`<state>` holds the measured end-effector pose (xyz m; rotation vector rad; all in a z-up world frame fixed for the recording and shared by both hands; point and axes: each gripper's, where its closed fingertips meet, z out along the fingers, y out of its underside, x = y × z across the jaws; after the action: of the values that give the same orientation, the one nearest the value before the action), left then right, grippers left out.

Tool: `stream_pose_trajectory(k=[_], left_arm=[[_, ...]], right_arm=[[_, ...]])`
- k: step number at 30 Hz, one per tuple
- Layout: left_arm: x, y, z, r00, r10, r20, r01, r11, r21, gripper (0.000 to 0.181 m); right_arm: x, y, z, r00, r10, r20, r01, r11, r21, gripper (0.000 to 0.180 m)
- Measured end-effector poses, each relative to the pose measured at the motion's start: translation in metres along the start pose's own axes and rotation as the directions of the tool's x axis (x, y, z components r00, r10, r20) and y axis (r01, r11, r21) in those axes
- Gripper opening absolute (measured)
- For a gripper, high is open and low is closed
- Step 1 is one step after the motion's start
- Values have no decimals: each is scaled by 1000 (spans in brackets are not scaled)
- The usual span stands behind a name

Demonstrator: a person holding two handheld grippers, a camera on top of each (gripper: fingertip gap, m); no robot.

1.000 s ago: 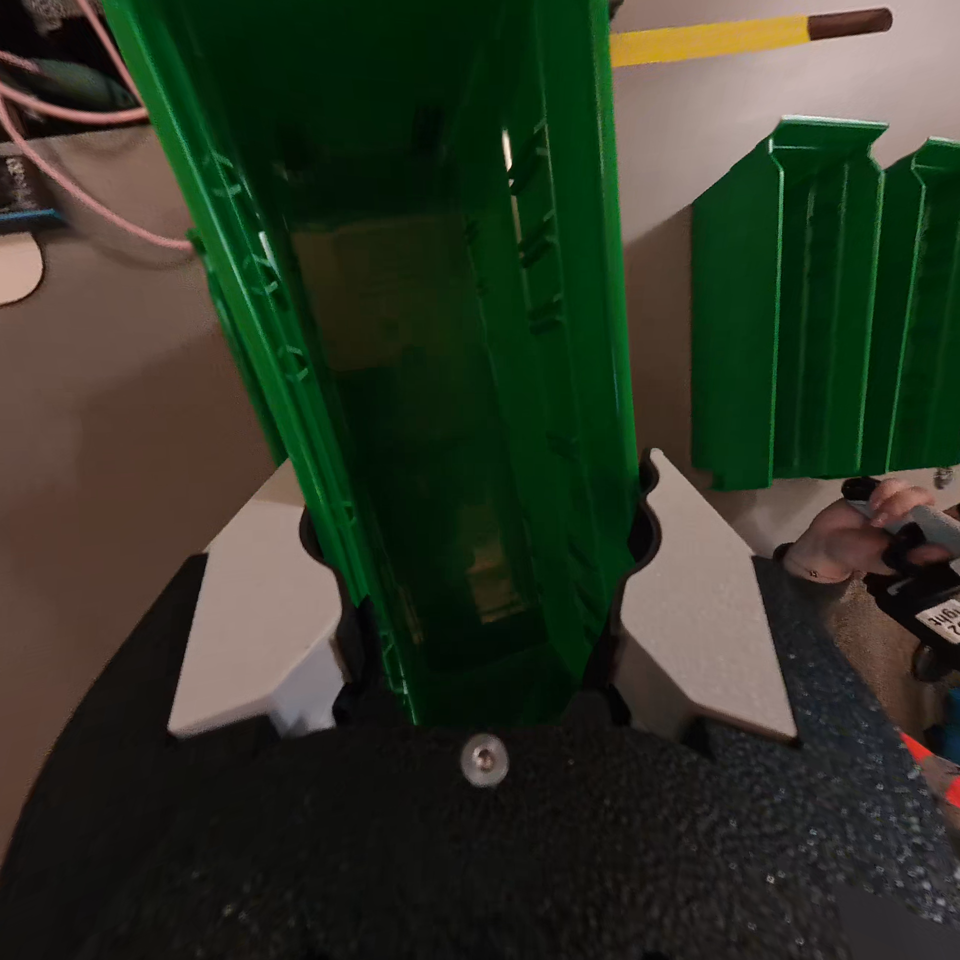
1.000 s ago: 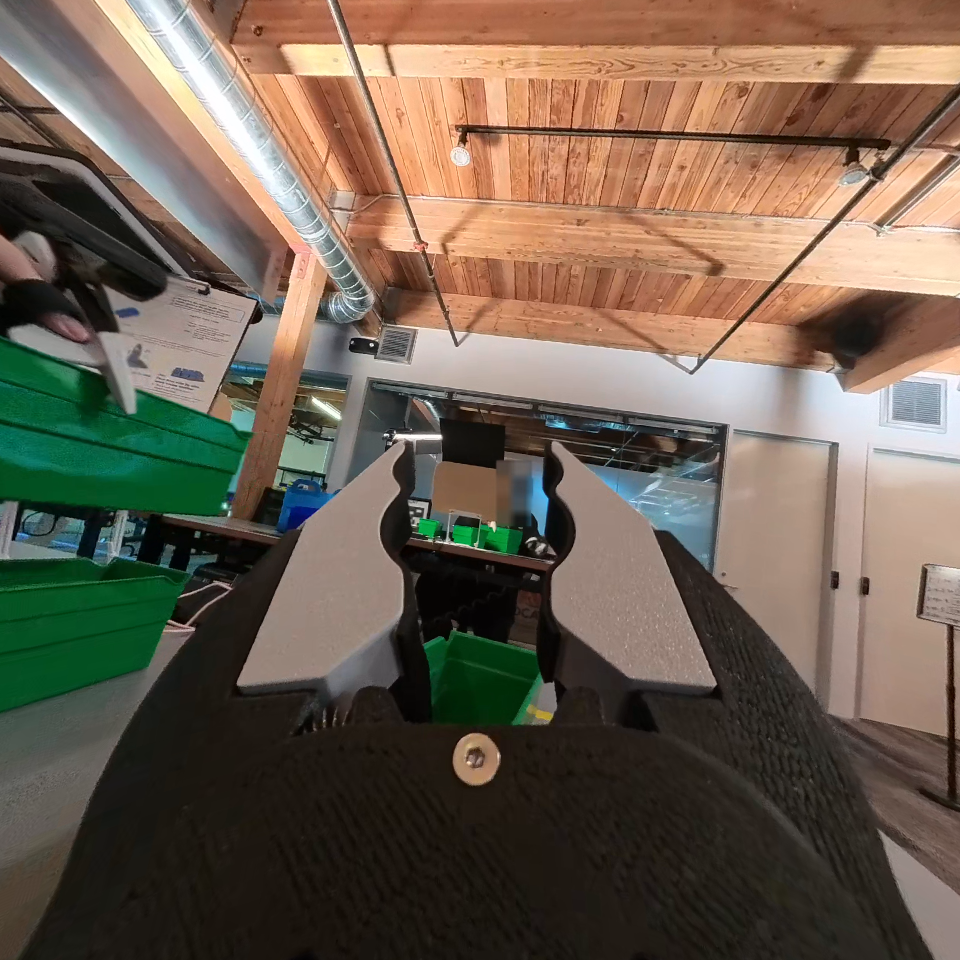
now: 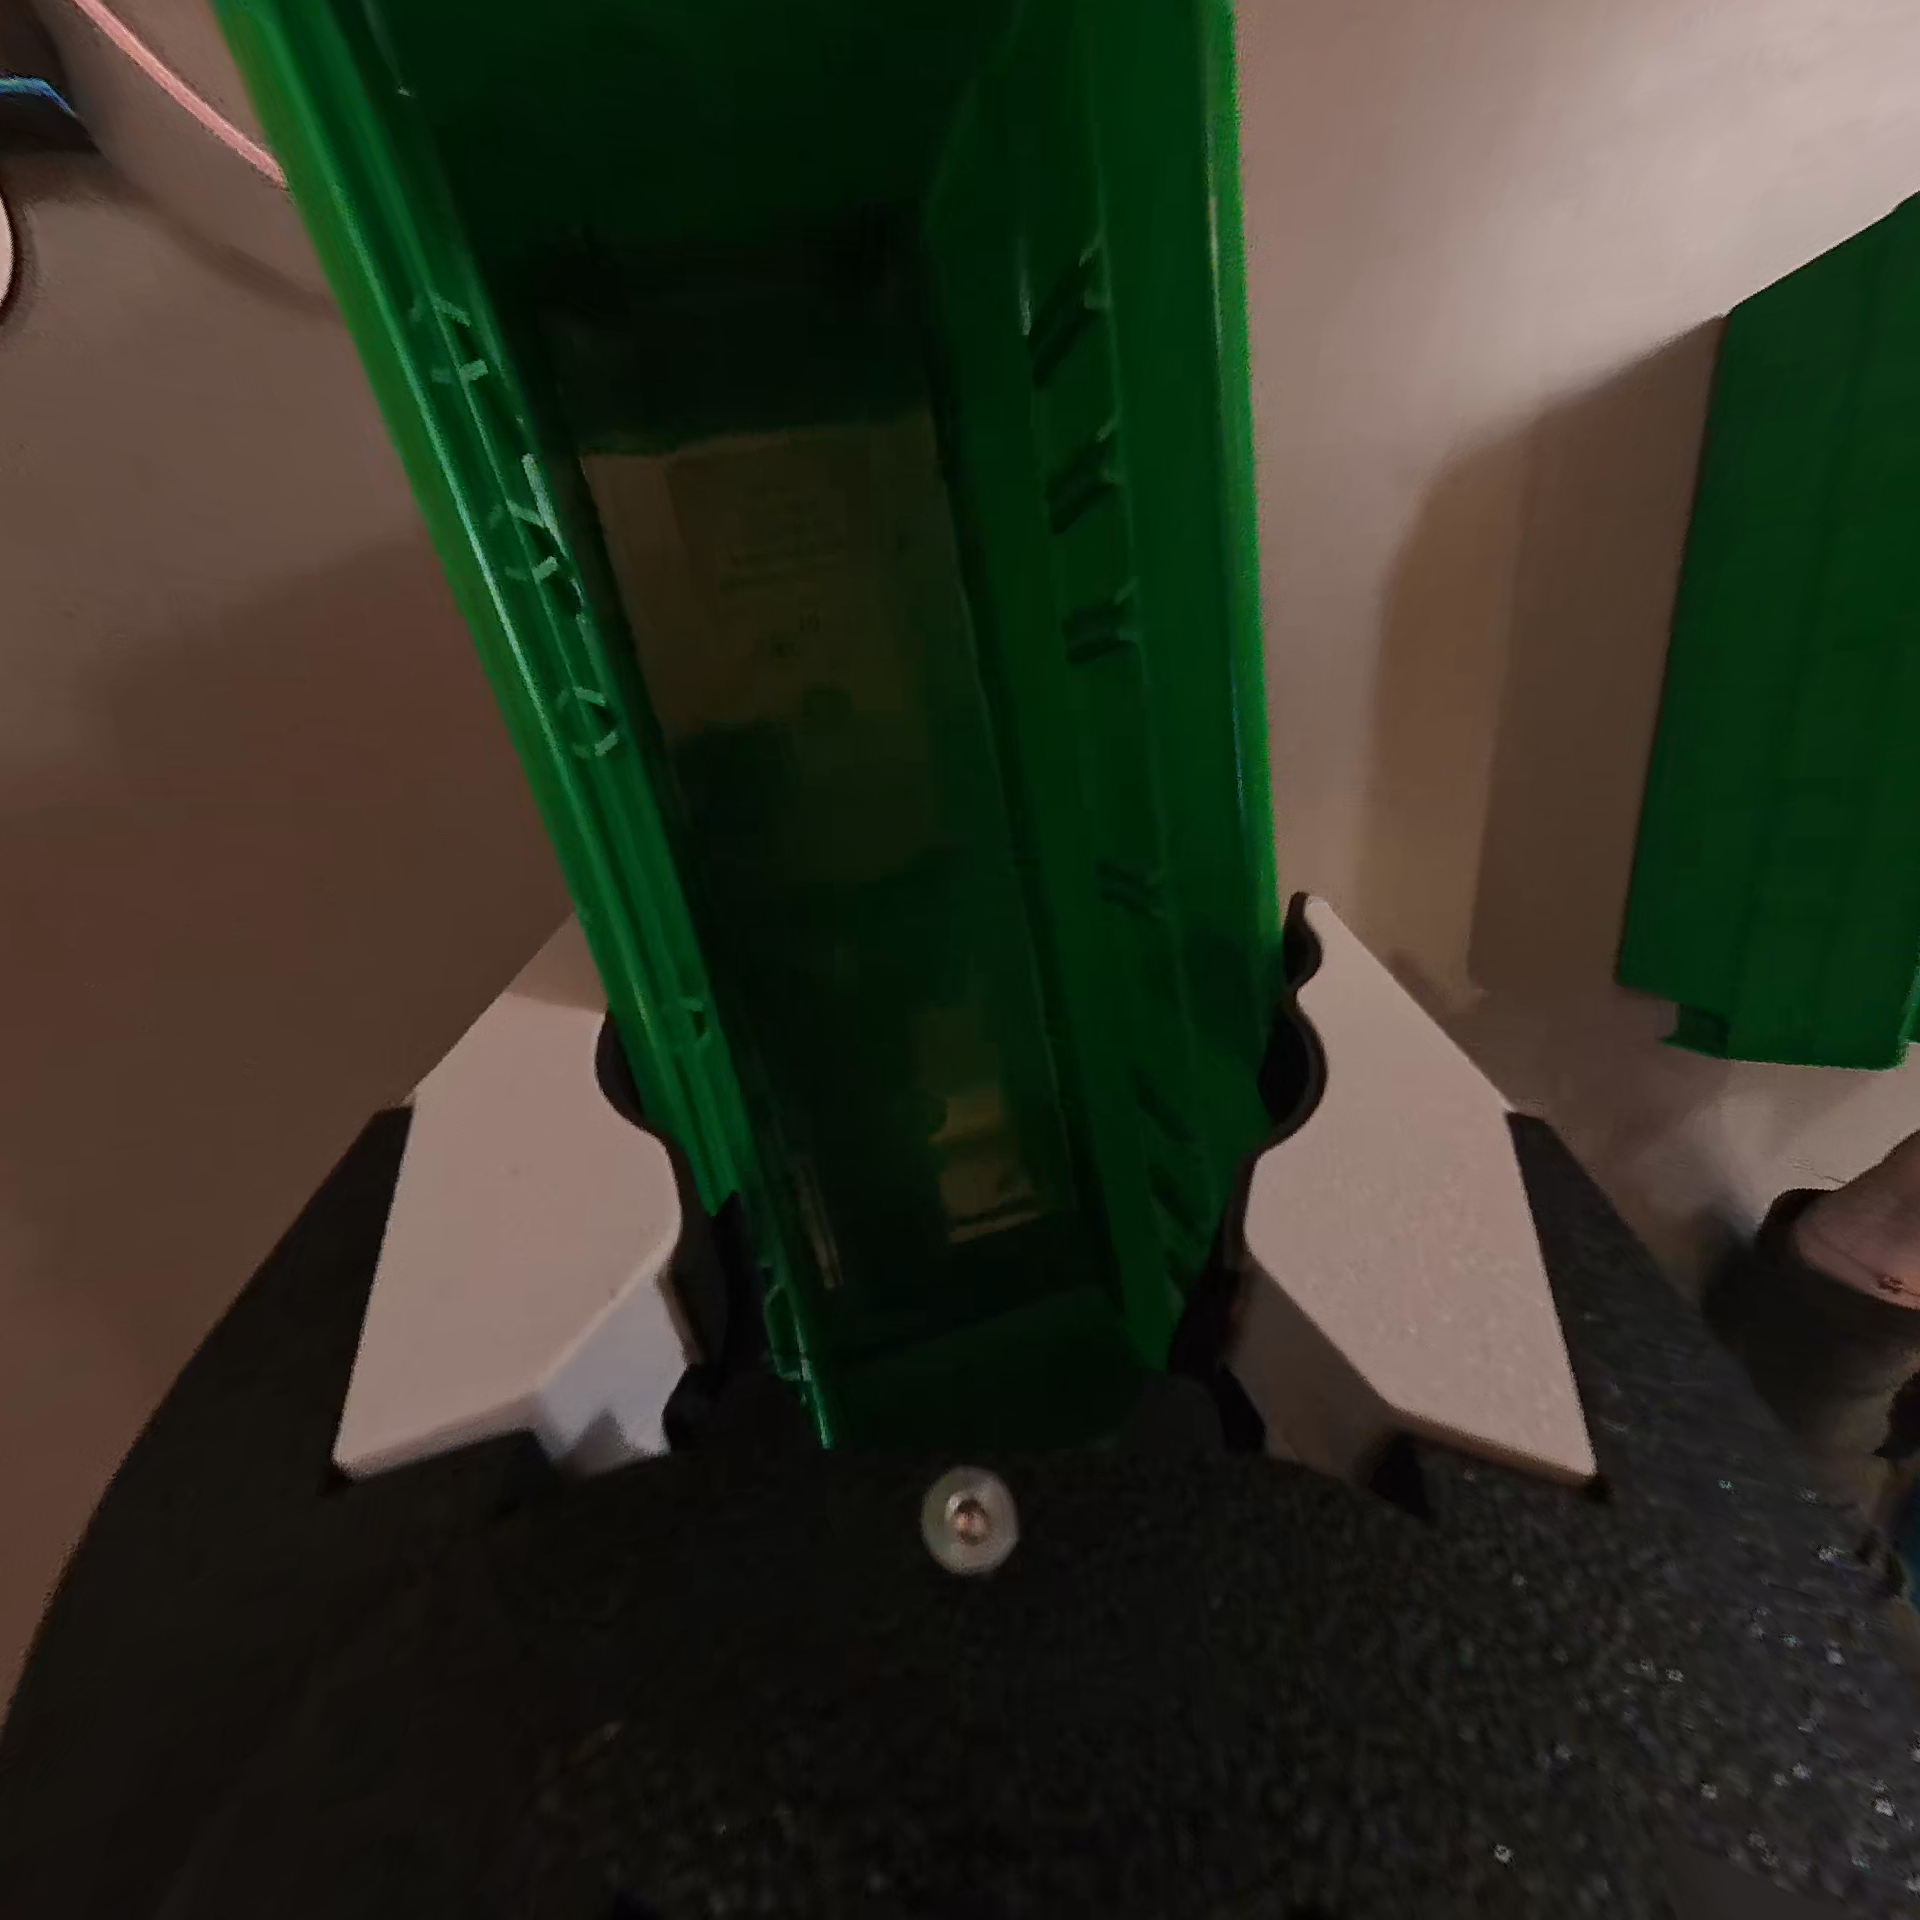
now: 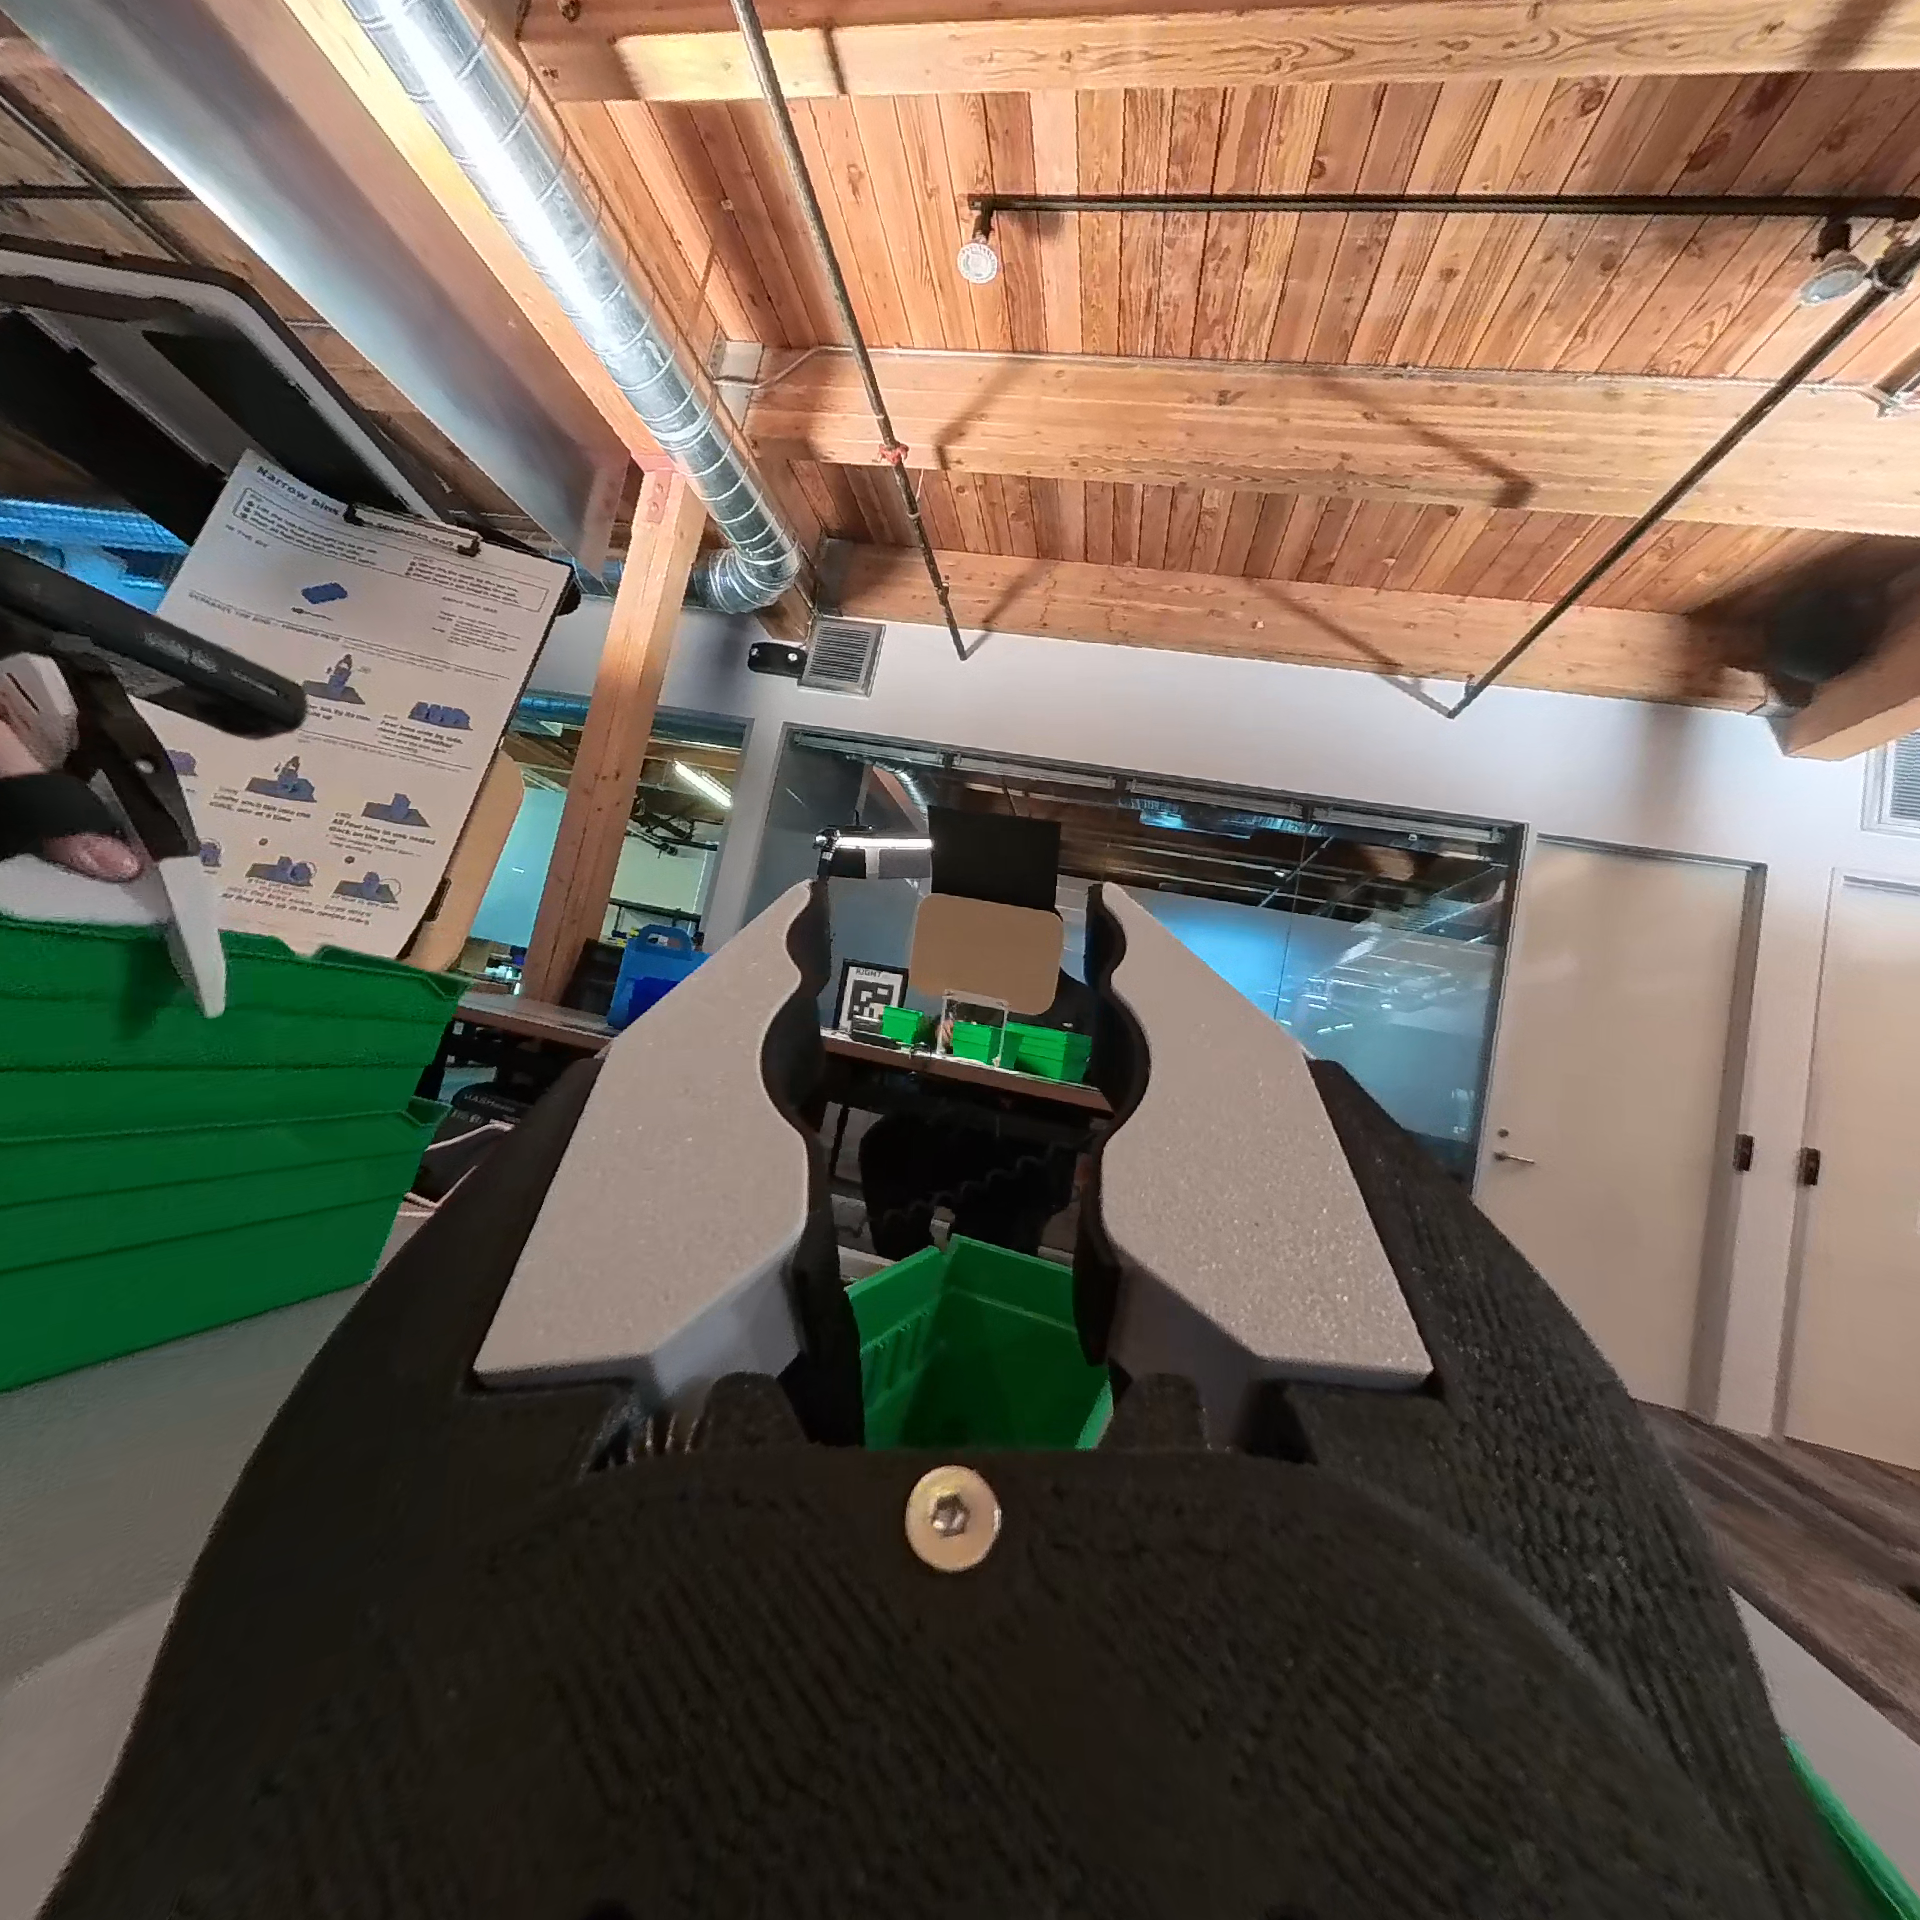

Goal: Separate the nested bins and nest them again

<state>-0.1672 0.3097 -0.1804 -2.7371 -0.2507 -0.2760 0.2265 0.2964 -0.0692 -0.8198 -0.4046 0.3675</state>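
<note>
Bin (image 3: 831,623) pinched in the left gripper (image 3: 940,1039), green and narrow, running straight out from between both fingers over the beige table (image 3: 208,727).
More green bins (image 3: 1787,675) lie off to the right on that table, well apart from the held one. Right gripper (image 4: 956,1039) is tipped up toward the wooden ceiling (image 4: 1247,312), fingers spread with nothing between them; another green bin (image 4: 987,1351) shows low in the gap, farther back. Stacked bins (image 4: 187,1143) sit at its left.
</note>
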Motion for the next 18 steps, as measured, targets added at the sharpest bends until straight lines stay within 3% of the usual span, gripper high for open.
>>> stream_pose_trajectory(k=[18], left_arm=[[-3, 6, 22, 998, 28, 60, -25, 999, -38, 119]], right_arm=[[-2, 3, 2, 1000, 16, 10, -16, 1000, -15, 48]])
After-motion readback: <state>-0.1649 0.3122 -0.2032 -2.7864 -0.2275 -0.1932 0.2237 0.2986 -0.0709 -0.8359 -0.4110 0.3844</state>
